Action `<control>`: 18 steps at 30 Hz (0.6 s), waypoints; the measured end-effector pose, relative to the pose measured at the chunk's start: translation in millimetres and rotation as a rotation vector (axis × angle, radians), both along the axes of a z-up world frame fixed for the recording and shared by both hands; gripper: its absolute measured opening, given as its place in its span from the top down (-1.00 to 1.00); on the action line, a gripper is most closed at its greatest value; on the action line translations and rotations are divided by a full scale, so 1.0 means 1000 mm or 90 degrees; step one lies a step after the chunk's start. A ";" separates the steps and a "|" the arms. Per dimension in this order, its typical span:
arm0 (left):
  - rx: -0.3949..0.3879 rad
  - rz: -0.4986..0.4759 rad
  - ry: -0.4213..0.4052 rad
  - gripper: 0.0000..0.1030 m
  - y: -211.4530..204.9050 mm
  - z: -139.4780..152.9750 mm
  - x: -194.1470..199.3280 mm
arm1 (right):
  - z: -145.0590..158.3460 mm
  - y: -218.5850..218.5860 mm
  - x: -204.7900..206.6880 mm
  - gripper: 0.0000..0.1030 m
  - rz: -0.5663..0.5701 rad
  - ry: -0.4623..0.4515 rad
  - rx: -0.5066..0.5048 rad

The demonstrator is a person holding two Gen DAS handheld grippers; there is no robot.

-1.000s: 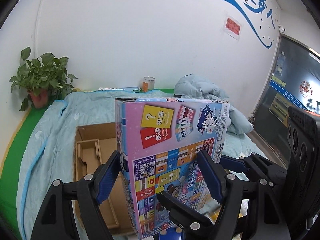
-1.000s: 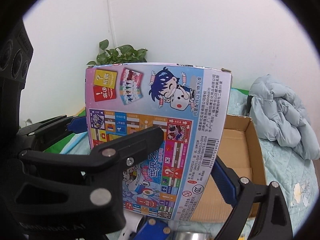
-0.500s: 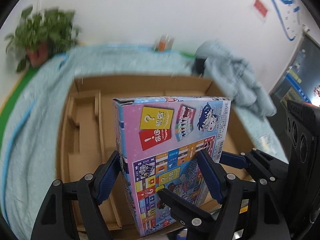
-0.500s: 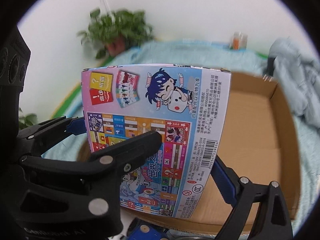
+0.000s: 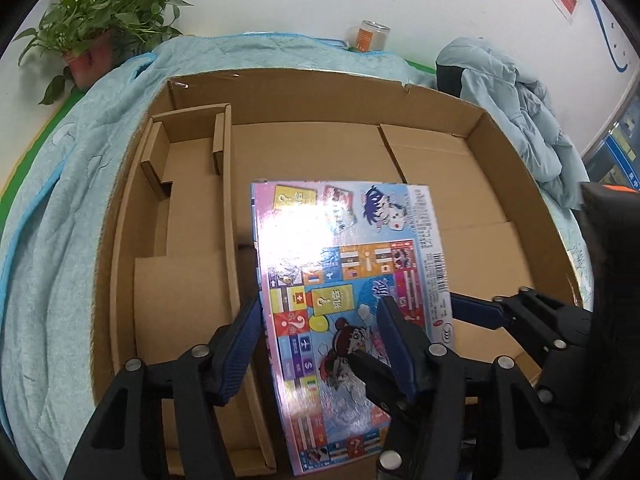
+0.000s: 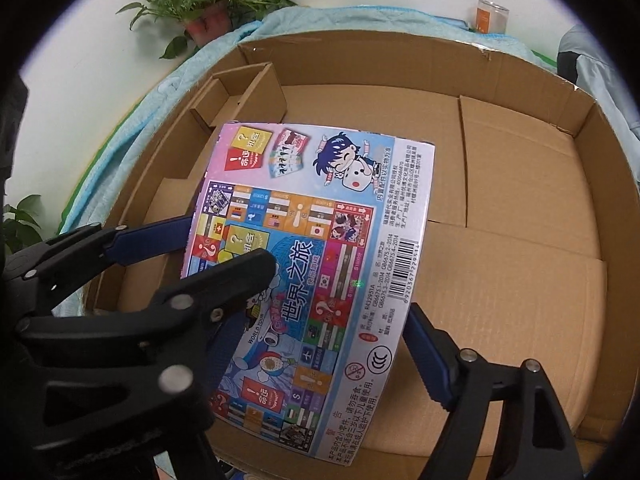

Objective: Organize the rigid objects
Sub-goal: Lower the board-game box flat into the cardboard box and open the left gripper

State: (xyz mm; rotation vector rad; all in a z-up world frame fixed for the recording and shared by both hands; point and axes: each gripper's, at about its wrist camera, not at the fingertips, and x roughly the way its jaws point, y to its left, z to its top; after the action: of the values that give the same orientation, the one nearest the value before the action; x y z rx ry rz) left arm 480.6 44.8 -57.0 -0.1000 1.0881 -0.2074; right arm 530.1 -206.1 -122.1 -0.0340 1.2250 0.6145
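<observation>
Down it comes: a second ago the board game box (image 5: 348,292) stood upright in front of the wall, and now it lies tilted low inside the big cardboard box (image 5: 496,136), both tongs dropped and pitched steeply downward with it.

Around the cardboard box, a light blue quilt (image 5: 52,248) covers the surface. Beyond its far wall stand a potted plant (image 5: 96,12) at the left and a glass jar (image 5: 370,36) near the middle, both against a white wall, with a pale blue jacket (image 5: 516,120) heaped off the far right corner.

The left gripper (image 5: 320,344) straddles the game box's near left part; the right gripper (image 6: 336,300) straddles its near right part. Both sets of jaws have just been closing with the game box between them, and both clench it.

Inside the cardboard box, a cardboard insert (image 5: 188,184) fills the left side. The game box sits just right of that insert, over the bare floor.
</observation>
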 end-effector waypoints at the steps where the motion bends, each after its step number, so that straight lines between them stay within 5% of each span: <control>1: -0.007 -0.006 -0.004 -0.09 0.000 0.004 -0.004 | -0.002 0.000 0.000 -0.54 0.006 0.007 -0.002; 2: -0.016 -0.019 -0.014 -0.09 0.000 0.007 -0.009 | -0.006 0.002 0.003 -0.39 0.017 0.023 -0.001; 6: -0.002 -0.004 -0.076 -0.14 0.007 0.036 -0.039 | -0.009 0.004 0.003 -0.43 0.017 0.041 0.001; 9: 0.001 0.017 -0.133 -0.50 0.020 0.056 -0.067 | 0.004 -0.009 -0.001 -0.43 0.014 0.025 0.028; 13: 0.031 0.058 -0.242 -0.95 0.035 0.086 -0.120 | 0.045 -0.048 -0.025 -0.49 -0.029 -0.061 0.042; 18: 0.033 0.096 -0.352 -0.99 0.040 0.117 -0.177 | 0.090 -0.096 -0.087 -0.59 -0.074 -0.164 0.045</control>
State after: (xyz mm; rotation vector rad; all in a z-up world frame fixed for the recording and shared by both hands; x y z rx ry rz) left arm 303.8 84.9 60.5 -0.0721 0.5316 -0.0621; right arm 443.3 -301.7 -31.7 0.0174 0.9485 0.5334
